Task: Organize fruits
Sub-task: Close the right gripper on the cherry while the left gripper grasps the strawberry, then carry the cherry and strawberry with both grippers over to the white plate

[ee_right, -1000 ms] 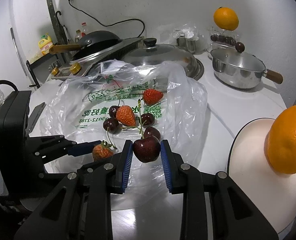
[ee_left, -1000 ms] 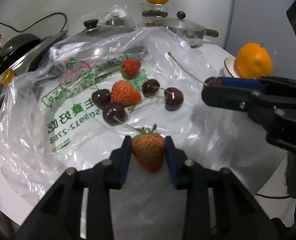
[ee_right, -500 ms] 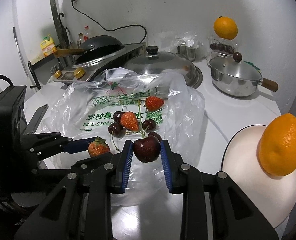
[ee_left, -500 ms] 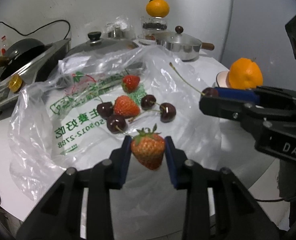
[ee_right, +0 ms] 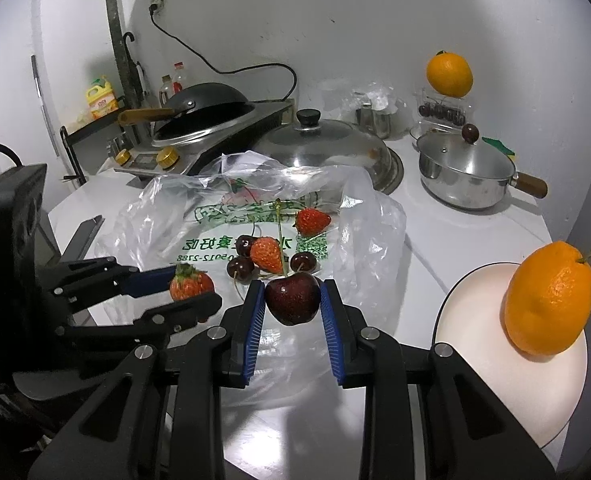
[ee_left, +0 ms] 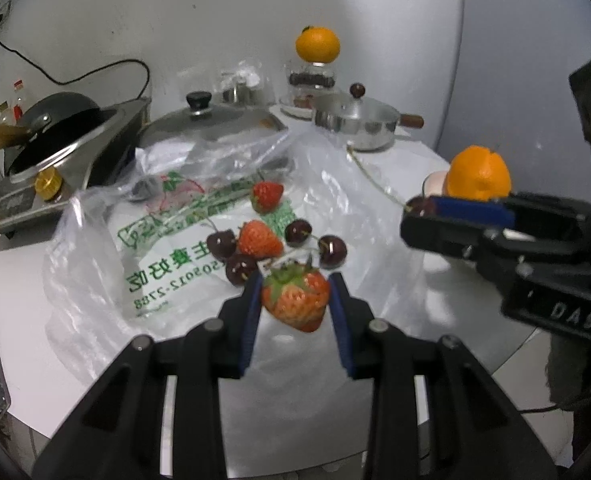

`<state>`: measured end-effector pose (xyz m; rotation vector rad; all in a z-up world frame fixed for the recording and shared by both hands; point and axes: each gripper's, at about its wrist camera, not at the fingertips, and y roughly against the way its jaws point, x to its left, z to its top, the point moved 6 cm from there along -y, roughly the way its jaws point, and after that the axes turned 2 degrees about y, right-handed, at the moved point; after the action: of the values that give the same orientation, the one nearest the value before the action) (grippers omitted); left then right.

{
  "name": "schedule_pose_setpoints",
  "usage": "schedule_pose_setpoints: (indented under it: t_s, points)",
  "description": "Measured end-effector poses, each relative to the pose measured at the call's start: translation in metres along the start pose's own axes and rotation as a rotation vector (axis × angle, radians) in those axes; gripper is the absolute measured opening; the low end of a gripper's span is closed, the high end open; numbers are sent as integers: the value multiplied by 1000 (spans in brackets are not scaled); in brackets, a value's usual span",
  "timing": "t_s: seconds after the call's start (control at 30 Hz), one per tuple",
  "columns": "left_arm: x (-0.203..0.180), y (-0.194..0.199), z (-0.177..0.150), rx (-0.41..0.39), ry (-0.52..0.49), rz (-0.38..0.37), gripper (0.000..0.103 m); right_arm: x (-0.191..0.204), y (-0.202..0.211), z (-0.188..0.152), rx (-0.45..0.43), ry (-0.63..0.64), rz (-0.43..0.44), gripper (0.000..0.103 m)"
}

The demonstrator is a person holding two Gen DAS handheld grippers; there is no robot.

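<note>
Left wrist view, tongs (ee_left: 295,300) pinching dimpled strawberry (ee_left: 297,304), crinkled plastic bag (ee_left: 95,264)

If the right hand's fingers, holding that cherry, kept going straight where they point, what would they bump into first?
Probably the plastic bag just ahead of the right gripper, then the loose cherries and strawberry on it; depth is hard to judge.

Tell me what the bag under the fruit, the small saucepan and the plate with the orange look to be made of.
Bag: thin clear plastic film, glossy; it crinkles, shows the counter through it and carries green print.
Saucepan: polished metal, probably stainless steel, with mirror-like reflections; its handle looks like brown wood.
Plate: smooth white with a dark rim, likely glazed ceramic, though melamine can't be ruled out.
</note>
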<state>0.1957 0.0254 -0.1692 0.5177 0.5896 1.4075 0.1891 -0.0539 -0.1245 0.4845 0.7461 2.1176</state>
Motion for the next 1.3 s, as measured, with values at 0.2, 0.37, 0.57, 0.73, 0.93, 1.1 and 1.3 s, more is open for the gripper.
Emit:
schedule_pose_setpoints:
  t_s: [0.2, 0.37, 0.57, 0.73, 0.93, 1.1, 1.3]
  points:
    - [0, 8, 4, -19, -3, -2, 34, 3, 1, 0, 2, 7, 3, 30]
    - [0, 16, 8, -35, -4, 2, 34, 5, 5, 2, -5, 13, 0, 30]
    - [-5, 24, 12, -52, -5, -1, 34, 4, 14, 4, -20, 15, -8, 30]
    - [-12, 28, 13, -56, -11, -6, 34, 0, 22, 2, -30, 11, -20, 30]
    - [-23, 31, 14, -63, -23, -10, 34, -10, 33, -4, -38, -2, -39, 30]
    - [-36, 33, 16, -62, -35, -18, 34, -21, 42, -10, -44, -17, -55, 30]
    - [-54, 34, 18, -63, -51, -25, 34, -39, 55, -20, -52, -38, -78, 30]
